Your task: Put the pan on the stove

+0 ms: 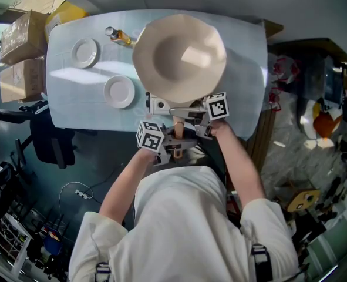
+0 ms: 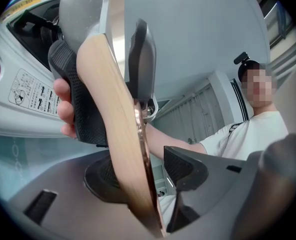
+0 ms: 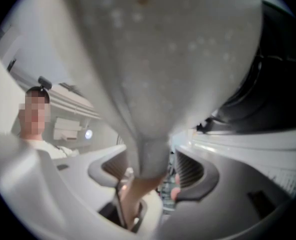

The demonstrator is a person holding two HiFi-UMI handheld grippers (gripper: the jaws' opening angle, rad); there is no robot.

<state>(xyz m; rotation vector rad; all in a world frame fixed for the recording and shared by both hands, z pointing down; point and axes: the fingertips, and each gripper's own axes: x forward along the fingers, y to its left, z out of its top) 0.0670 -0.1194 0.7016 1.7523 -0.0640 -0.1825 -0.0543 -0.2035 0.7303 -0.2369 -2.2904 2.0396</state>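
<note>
Pan [image 1: 182, 54] sits at upper centre of the head view, on the small white stove [image 1: 157, 104] that peeks out from under its lower left rim; the task looks all but done. Wooden handle [image 1: 178, 128] points down the frame toward the person, past the table [image 1: 243, 51] edge. Left gripper [image 2: 145, 171]: jaws apart, handle between them, right pad clear of the wood and left pad hidden behind it, no squeeze evident. Right gripper [image 3: 155, 171]: jaws wide either side of the grey neck of the handle, gaps both sides, nothing held. Risk, as I judge it: both sets of jaws straddle the handle, so a crooked pull-back could hook it and drag or tip the pan. The bowl is far wider than the stove, so a small nudge may shift it off the burner. Contents: pan bowl bare and cream. Two white plates [image 1: 85, 52] [image 1: 120, 91] at left, both empty. Bottle [image 1: 118, 36] lying at upper left holds amber liquid
</note>
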